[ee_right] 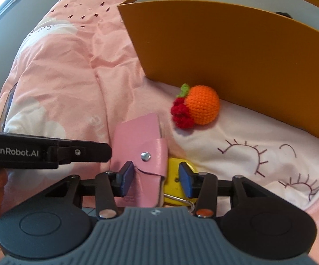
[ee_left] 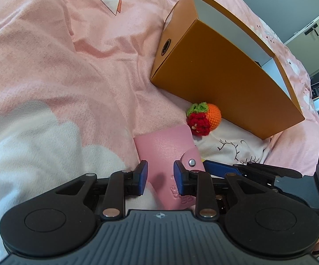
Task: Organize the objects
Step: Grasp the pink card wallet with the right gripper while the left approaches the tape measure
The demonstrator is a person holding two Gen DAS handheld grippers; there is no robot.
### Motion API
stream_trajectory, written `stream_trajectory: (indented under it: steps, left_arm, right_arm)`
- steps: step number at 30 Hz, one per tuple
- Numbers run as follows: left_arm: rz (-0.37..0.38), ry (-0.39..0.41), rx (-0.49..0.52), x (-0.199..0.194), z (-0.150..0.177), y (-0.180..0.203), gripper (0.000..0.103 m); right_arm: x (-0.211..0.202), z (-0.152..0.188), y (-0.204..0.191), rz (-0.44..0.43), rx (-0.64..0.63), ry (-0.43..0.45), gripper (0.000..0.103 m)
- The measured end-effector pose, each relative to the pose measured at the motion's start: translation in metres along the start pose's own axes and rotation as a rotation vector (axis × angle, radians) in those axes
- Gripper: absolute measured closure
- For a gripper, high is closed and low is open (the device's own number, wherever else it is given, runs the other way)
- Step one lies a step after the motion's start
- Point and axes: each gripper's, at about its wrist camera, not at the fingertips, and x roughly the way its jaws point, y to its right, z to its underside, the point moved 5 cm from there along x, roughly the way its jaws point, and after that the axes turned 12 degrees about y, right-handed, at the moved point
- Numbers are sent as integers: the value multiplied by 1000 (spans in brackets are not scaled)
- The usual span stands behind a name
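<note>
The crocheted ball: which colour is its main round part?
Orange crocheted ball, clearest in the right wrist view.

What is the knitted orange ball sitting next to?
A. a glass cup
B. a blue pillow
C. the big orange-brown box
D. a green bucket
C: the knitted orange ball lies on the pink bedding right at the foot of the big orange-brown box, just beyond the pink wallet.
</note>
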Motion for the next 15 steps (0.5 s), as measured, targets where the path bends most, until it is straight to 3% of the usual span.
stream_trajectory:
  steps: [2,7,15]
  left_arm:
    - [0,0,0,0,0,0,69]
    - [0,-1,4,0,0,0,69]
    - [31,8,8,-1,-1,3,69]
  right_arm:
    - [-1,0,-3,-18,-10,6,70]
    - [-6,2,-3,-20,0,21,72]
    - [-28,-4,11,54,21,97,73]
